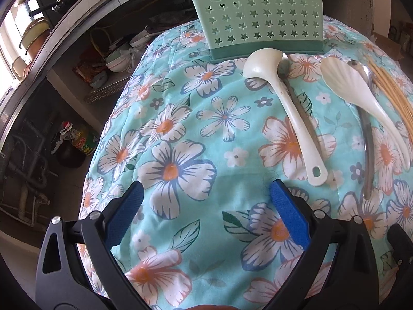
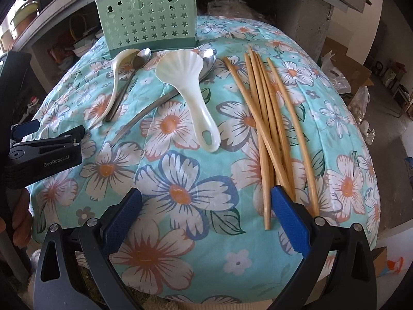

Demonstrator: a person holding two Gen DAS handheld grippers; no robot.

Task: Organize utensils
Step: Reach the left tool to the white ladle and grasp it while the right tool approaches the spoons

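Utensils lie loose on the floral cloth before the upright green star-cut holder: white ladle over a steel spoon, scalloped rice paddle across another, bamboo chopsticks in a crossed bundle. Left gripper and right gripper — both spread wide, holding nothing. Likely first pick — the chopsticks nearest the right jaws; best pinched near mid-length so they drop into the holder together.

Beyond the fingers and to their left, dark open shelves hold bowls and a green-labelled bottle. Daylight glares from a window far left. Cardboard boxes sit right.
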